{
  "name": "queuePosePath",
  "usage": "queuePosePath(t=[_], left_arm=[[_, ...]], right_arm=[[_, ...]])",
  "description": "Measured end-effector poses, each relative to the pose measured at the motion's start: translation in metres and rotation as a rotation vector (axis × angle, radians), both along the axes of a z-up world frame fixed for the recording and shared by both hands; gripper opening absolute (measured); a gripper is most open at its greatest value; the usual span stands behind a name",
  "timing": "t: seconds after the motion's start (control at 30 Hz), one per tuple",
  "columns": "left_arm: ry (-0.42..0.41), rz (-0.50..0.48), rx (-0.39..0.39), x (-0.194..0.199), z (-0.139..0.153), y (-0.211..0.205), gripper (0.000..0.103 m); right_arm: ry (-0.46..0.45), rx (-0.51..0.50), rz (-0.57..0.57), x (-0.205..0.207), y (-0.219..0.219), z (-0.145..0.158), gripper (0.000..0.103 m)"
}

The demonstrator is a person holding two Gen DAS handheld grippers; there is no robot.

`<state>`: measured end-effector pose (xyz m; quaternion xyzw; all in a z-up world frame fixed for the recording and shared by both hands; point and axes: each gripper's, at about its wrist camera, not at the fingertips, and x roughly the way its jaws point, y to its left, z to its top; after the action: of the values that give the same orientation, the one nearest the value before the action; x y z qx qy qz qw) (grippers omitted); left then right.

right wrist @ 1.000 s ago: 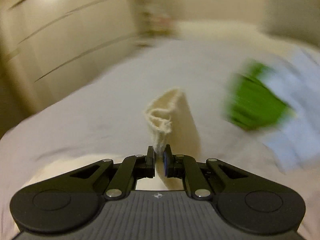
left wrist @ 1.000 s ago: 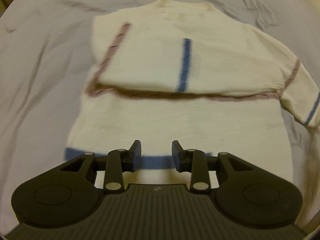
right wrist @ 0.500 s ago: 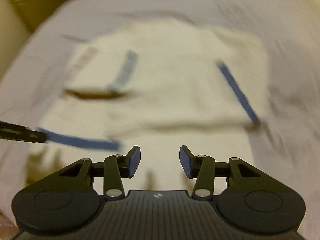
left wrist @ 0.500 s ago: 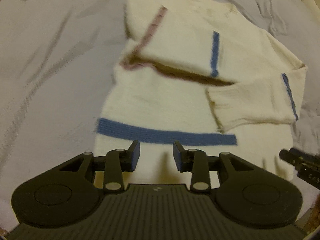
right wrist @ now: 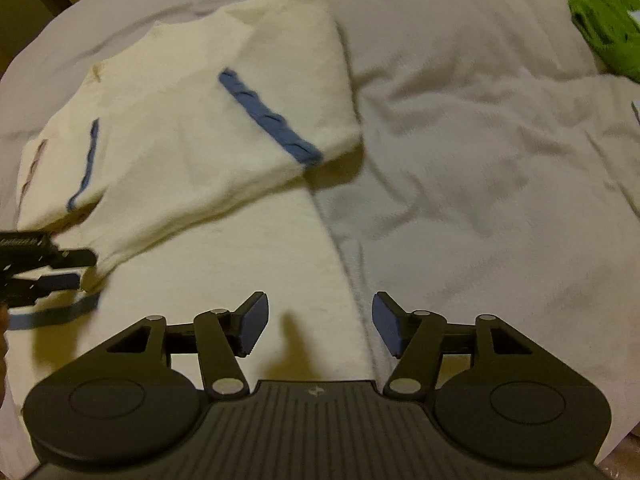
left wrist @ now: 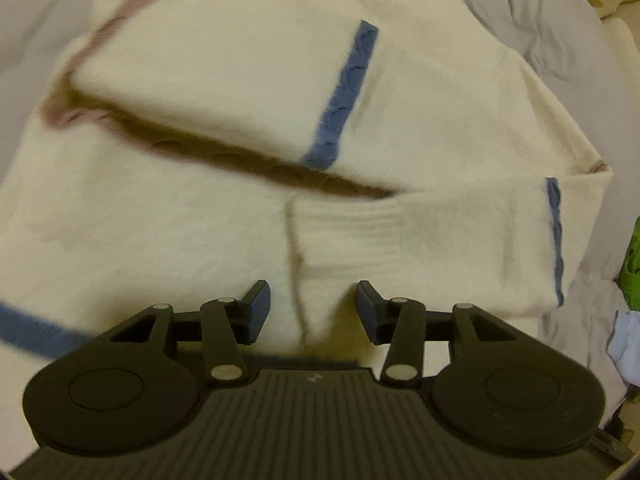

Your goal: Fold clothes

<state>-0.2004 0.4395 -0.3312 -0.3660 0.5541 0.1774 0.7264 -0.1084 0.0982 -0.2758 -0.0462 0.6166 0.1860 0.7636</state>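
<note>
right hand-held gripper (right wrist: 318, 326) spread; let go cuff | sweater (left wrist: 160, 216) sleeves both folded in | left hand-held gripper (left wrist: 310, 310) spread; hem fold next

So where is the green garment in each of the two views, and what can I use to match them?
Left wrist view: the green garment is only a sliver at the right edge, halfway down, partly cut off.
Right wrist view: it lies at the top right corner, on the bed sheet, apart from the sweater.
Shared landmark: the blue stripe on the folded right sleeve of the cream sweater.
</note>
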Motion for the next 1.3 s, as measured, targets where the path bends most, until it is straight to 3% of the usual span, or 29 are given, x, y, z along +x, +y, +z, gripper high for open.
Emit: queuePosePath(t=[0.07, 0.13, 0.17, 0.3, 0.4, 0.5, 0.57, 0.63, 0.8, 0.93, 1.1, 1.2, 1.3], left_arm=[[-0.005, 0.000, -0.005, 0.007, -0.005, -0.002, 0.038], [-0.016, -0.021, 0.004, 0.012, -0.002, -0.005, 0.009], [-0.032, -0.048, 0.005, 0.016, 0.005, -0.009, 0.007], [-0.209, -0.140, 0.020, 0.029, 0.066, -0.025, 0.006], [-0.382, -0.209, 0.149, 0.035, 0.132, -0.027, 0.006], [-0.472, -0.164, 0.277, 0.025, 0.174, 0.006, 0.006], [-0.450, -0.130, 0.379, 0.009, 0.181, 0.032, 0.006], [-0.375, -0.107, 0.430, -0.005, 0.168, 0.057, 0.006], [-0.167, -0.110, 0.441, -0.023, 0.100, 0.091, 0.006], [-0.155, -0.090, 0.457, -0.026, 0.085, 0.097, 0.006], [-0.227, -0.106, 0.593, -0.030, 0.114, 0.095, 0.006], [-0.159, -0.128, 0.626, -0.024, 0.100, 0.101, 0.006], [-0.056, -0.179, 0.555, -0.018, 0.060, 0.104, 0.008]], right_arm=[[0.011, 0.000, -0.008, 0.004, -0.004, -0.003, 0.062], [0.014, -0.008, -0.015, 0.009, -0.007, -0.007, 0.062], [0.012, -0.011, -0.021, 0.013, -0.008, -0.008, 0.062], [-0.008, -0.018, -0.053, 0.032, -0.011, -0.009, 0.062], [-0.029, -0.018, -0.079, 0.046, -0.010, -0.005, 0.062], [-0.058, -0.001, -0.084, 0.054, -0.003, 0.005, 0.062], [-0.071, 0.006, -0.075, 0.056, 0.003, 0.008, 0.062], [-0.073, 0.011, -0.069, 0.055, 0.010, 0.008, 0.062], [-0.052, -0.001, -0.043, 0.050, 0.029, -0.001, 0.062], [-0.053, -0.009, -0.013, 0.048, 0.043, -0.001, 0.062], [-0.060, -0.018, -0.003, 0.051, 0.051, 0.000, 0.062], [-0.055, -0.022, 0.001, 0.051, 0.055, -0.002, 0.062], [-0.038, -0.043, 0.017, 0.049, 0.059, -0.009, 0.062]])
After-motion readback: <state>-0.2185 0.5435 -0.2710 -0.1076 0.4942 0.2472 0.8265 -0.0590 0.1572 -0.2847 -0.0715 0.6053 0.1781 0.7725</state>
